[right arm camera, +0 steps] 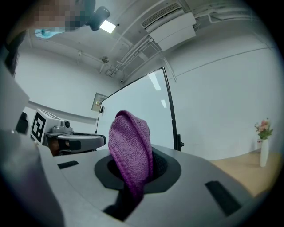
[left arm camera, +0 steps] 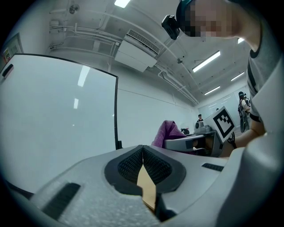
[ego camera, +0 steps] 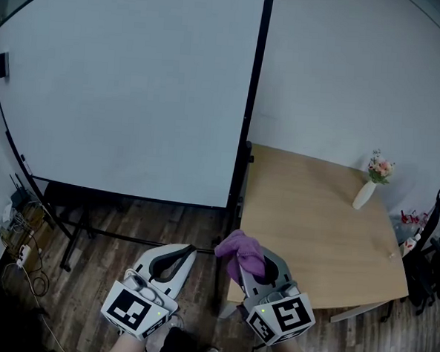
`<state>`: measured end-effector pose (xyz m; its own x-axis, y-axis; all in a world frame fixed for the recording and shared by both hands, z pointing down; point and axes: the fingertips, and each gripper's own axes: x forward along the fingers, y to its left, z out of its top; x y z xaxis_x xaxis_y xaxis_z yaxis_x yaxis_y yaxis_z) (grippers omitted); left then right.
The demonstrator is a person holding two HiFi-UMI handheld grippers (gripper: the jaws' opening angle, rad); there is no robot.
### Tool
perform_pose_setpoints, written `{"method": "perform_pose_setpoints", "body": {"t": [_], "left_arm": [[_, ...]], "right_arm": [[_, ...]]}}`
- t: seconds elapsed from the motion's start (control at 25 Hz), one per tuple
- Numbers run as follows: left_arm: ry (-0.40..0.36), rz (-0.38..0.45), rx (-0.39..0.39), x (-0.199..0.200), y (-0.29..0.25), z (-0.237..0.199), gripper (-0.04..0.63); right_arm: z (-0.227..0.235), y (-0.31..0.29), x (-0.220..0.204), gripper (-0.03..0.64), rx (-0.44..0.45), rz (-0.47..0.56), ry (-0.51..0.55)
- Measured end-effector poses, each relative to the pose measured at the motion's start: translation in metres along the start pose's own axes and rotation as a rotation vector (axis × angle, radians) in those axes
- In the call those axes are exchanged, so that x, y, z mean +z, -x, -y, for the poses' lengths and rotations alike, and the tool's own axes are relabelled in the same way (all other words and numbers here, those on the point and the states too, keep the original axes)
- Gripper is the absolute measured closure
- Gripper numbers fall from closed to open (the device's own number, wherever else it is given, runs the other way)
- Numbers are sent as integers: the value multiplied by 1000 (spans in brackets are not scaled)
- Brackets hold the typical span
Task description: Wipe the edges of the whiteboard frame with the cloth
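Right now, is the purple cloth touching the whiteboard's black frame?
Apart. The right gripper view shows the cloth clamped in the right tongs, with the frame standing well beyond it.

One whiteboard (ego camera: 129, 84) stands here, with one small black object (ego camera: 2, 64) at its left edge. There is one wooden table (ego camera: 314, 222), carrying one white vase of flowers (ego camera: 366, 189) near the tabletop's far right corner. One purple cloth (ego camera: 241, 249) shows, and two grippers: left gripper (ego camera: 189, 249) and right gripper (ego camera: 247, 274).

Office: whiteboard (ego camera: 129, 84), desk (ego camera: 314, 222).
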<state>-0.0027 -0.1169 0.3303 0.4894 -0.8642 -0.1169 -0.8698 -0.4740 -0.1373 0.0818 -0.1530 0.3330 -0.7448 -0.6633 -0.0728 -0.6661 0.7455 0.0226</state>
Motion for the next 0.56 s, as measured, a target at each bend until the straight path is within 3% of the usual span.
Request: {"method": "perform_pose_setpoints", "body": {"t": [0.56], "left_arm": [[8, 4, -4, 2, -7, 11, 578]], "right_arm": [[5, 8, 1, 572, 12, 10, -22]]}}
